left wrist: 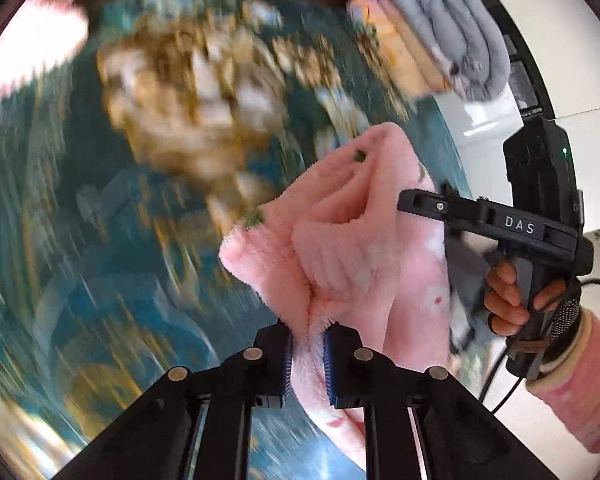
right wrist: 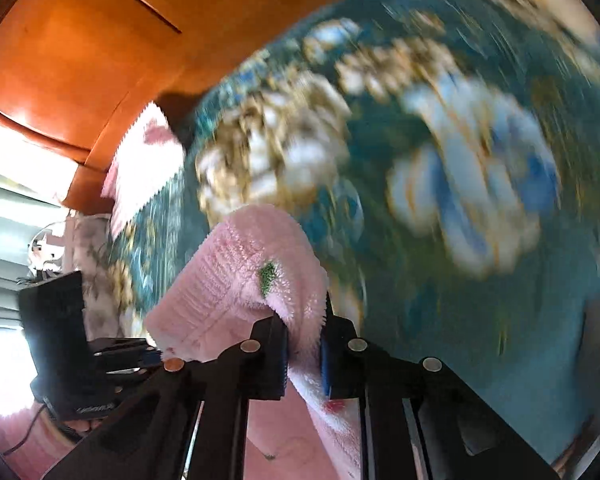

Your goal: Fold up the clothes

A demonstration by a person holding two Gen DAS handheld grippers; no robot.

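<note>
Nearest in left wrist view, the left gripper [left wrist: 308,360] is clamped on a bunched edge of the pink fleece garment [left wrist: 340,248]; fabric is squeezed btwn the blue pads [left wrist: 287,364], prob. so the corner can't slip while the piece is carried in the air. In right wrist view the right gripper [right wrist: 304,354] is likewise closed on another part of the same pink fleece garment [right wrist: 244,280], w/ pile pinched btwn its fingers. Two grip points, held apart, are judged to be for spreading the cloth before a fold is laid.

Just beyond, the right gripper's body is seen from the left view, held by a hand [left wrist: 512,300] in a pink sleeve, w/ fleece draped btwn the two tools.

Farther off, the teal floral bedspread [left wrist: 100,240] is heavily blurred; the garment hangs above it, contact can't be told. At the far edge a stack of folded clothes [left wrist: 440,32] is kept aside, grey on top, presumably finished items. An orange wooden headboard [right wrist: 80,60] is behind.
</note>
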